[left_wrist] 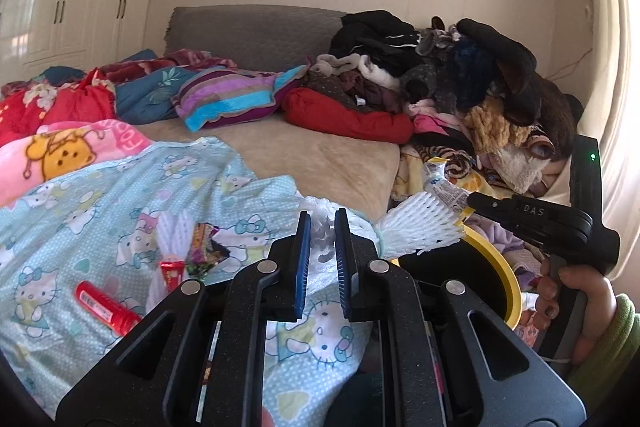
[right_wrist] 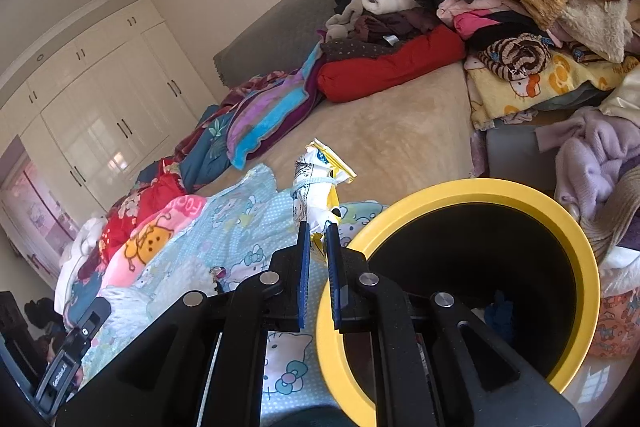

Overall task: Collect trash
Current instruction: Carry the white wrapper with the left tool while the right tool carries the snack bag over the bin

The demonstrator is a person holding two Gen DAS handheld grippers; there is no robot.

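My left gripper (left_wrist: 323, 223) is shut on a white foam fruit net (left_wrist: 416, 227) and holds it above the blue Hello Kitty blanket (left_wrist: 100, 195), beside the yellow-rimmed bin (left_wrist: 498, 267). My right gripper (right_wrist: 318, 239) is shut on a white and yellow snack wrapper (right_wrist: 320, 187) and holds it upright at the left rim of the bin (right_wrist: 520, 195). The right gripper also shows in the left wrist view (left_wrist: 474, 201), with the wrapper (left_wrist: 444, 185) at its tip. On the blanket lie a red tube (left_wrist: 106, 303), another white foam net (left_wrist: 174, 231) and dark printed wrappers (left_wrist: 206, 253).
The bed carries a beige sheet (left_wrist: 312, 155), folded blankets (left_wrist: 228, 95) at the back left and a tall pile of clothes (left_wrist: 460, 75) at the right. White wardrobes (left_wrist: 72, 7) line the far left wall. A lilac garment (right_wrist: 592, 163) lies beyond the bin.
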